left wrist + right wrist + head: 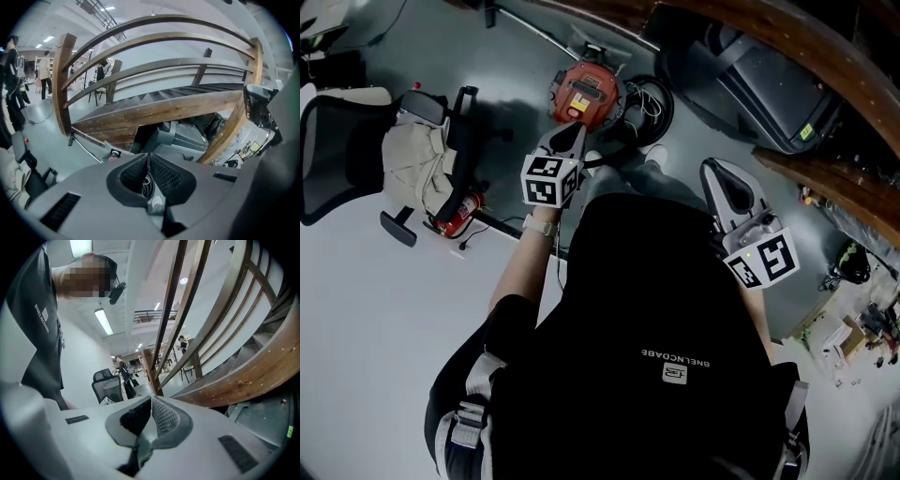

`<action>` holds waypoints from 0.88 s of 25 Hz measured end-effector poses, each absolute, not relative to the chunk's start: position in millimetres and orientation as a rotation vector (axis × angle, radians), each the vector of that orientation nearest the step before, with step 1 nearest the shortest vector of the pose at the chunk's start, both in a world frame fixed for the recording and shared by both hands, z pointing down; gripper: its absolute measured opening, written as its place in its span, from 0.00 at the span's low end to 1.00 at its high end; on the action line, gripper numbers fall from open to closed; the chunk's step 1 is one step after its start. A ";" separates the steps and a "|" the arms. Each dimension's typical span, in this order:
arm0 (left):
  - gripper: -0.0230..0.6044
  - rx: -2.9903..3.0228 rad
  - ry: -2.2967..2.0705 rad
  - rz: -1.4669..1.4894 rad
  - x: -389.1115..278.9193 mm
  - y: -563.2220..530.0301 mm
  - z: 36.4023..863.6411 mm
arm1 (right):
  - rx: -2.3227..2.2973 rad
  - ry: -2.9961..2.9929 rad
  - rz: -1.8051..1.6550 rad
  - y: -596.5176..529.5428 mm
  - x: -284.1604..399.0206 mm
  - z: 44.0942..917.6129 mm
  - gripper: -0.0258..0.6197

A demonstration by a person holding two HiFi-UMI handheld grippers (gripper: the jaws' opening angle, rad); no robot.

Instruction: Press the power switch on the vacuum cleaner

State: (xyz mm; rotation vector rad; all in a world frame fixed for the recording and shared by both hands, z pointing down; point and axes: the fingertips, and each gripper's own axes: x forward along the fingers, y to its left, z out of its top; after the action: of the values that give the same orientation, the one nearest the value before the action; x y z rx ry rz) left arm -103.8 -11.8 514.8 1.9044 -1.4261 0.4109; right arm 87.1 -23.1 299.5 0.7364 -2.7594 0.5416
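Observation:
The vacuum cleaner point(587, 92) is a round red-orange canister on the grey floor, top centre in the head view, with a dark panel on its lid. My left gripper point(577, 125) reaches forward, jaws shut and empty, its tip over the canister's near edge; contact cannot be told. In the left gripper view the left gripper point(149, 158) shows its pads pressed together, aimed at the stairs rather than down at the canister. My right gripper point(713, 168) is held back at the right, away from the vacuum cleaner. The right gripper point(151, 399) is shut on nothing.
A black hose coil point(648, 99) lies right of the canister. An office chair point(349, 148) with beige cloth and a red fire extinguisher point(454, 217) stand at the left. A treadmill point(769, 82) sits under the wooden staircase point(154, 105). Small clutter point(853, 330) lies at the right.

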 end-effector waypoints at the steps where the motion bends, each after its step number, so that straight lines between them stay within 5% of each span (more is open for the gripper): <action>1: 0.06 1.899 -1.413 0.437 -102.8 -13.0 525.1 | 0.753 -2.751 0.539 -24.6 90.8 300.5 0.09; 22: 0.06 1.742 -1.276 0.799 -130.1 -37.6 723.8 | 0.889 -2.540 0.609 -28.8 108.9 359.7 0.09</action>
State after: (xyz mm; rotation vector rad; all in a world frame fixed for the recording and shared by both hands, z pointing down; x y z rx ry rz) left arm -130.1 -37.6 723.8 1.7424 -1.2758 0.7986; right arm 108.9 -28.8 359.7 0.8890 -2.5398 0.6092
